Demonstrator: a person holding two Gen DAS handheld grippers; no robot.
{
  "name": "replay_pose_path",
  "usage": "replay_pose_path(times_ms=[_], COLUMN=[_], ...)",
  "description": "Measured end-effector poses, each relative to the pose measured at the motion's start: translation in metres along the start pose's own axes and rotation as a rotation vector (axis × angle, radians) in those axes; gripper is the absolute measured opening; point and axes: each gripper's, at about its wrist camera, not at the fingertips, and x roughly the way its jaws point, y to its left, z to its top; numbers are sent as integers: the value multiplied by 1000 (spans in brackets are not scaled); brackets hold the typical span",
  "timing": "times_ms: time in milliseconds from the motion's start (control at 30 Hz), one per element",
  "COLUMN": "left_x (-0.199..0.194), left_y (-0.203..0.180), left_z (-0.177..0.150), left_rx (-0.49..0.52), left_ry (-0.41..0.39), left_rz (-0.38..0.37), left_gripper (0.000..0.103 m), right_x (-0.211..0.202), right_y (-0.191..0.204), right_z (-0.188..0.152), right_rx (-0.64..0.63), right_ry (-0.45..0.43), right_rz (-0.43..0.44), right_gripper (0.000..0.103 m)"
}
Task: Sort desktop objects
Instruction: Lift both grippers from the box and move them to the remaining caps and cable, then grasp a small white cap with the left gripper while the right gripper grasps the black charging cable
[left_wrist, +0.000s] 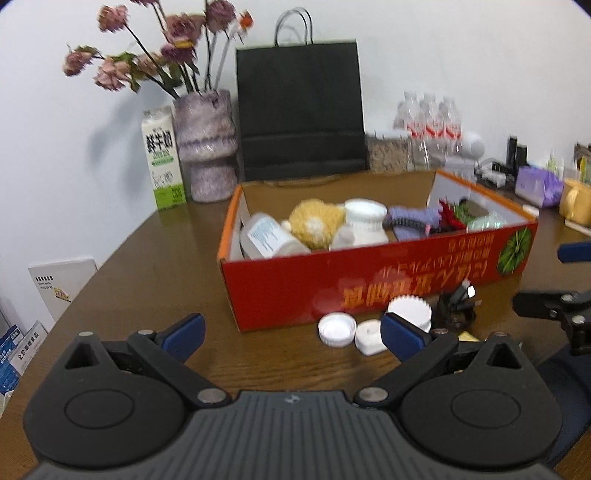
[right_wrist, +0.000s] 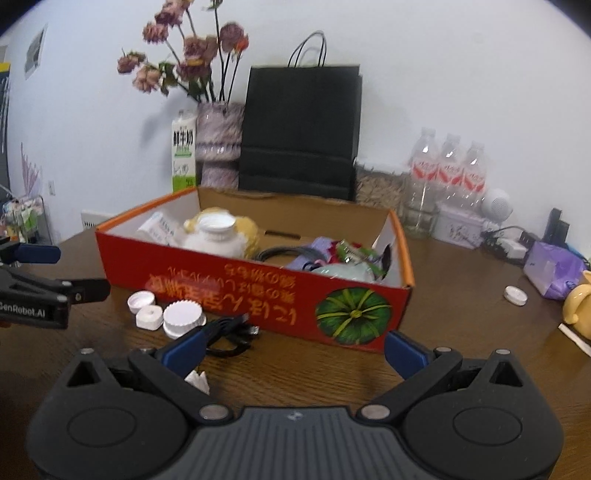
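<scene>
Left tool (left_wrist: 291, 334) and right tool (right_wrist: 291, 350): fingers spread apart, both empty, held above the bench (left_wrist: 147, 280). Just beyond them, against the red box's (left_wrist: 369, 288) near wall, lie three white caps (right_wrist: 164, 314) and a coiled black cable (right_wrist: 231, 334). The box holds assorted items.

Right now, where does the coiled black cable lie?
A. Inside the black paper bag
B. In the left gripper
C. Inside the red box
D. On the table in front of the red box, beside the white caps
D: the black cable lies on the table before the red box, next to the white caps.
</scene>
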Motion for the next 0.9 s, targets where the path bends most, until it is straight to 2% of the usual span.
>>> replay_pose_path(times_ms=[267,433,533,567,633,767,800,900], left_x=[24,35,37,37,38,42,43,46], left_y=[1,5,6,7,8,6,4,2], left_z=[7,10,10,9,8,7,7,7], left_rx=[5,-16,-25,-27,-35,-31,-26,-21], left_ry=[52,73,73,74,83,103,104,109], left_rz=[-13,-36,-47,-47,-47,-68,-72,-70], left_gripper=[103,93,92,92,92,90,90,86], right_x=[38,50,59,64,68,67,66,65], right_y=[18,29,33,34,31,24,24,22], right_z=[14,26,28,27,25,22,21,20], right_rx=[36,-3,-23,-22,0,24,12,14], right_ry=[121,149,178,197,222,225,218,207], right_rz=[59,63,56,55,76,114,113,126], right_gripper=[97,95,94,92,78,64,55,51])
